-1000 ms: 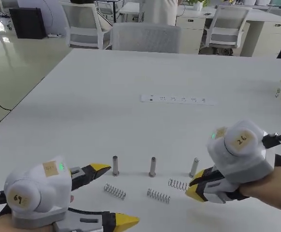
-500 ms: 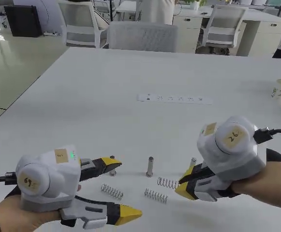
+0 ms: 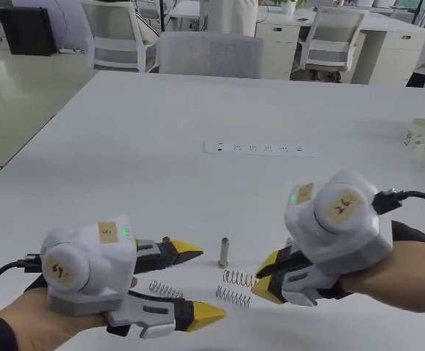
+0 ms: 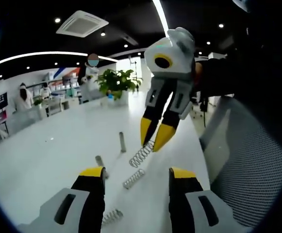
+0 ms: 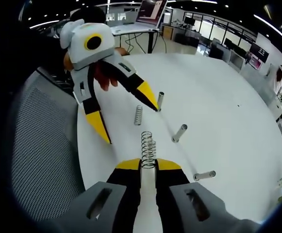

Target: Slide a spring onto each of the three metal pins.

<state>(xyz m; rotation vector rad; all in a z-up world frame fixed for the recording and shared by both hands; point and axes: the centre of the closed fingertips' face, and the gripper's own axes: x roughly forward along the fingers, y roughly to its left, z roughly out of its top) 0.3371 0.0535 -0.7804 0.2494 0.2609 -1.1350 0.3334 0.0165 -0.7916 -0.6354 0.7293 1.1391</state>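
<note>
The right gripper [image 3: 258, 281] pinches one spring [image 5: 147, 145], the left gripper [image 3: 201, 283] hangs wide open, and a crooked squeeze could pop the spring out.

White-bodied left tongs [image 3: 205, 284] and right tongs [image 3: 258, 283], black jaws yellow-tipped, numbered tan stickers [image 3: 341, 205], black cables [image 3: 417, 196]

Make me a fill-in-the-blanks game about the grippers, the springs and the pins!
The right gripper is shut on a ___.
The jaws of the left gripper are ___.
On the table stand ___ metal pins.
Missing words: spring; open; three.
</note>
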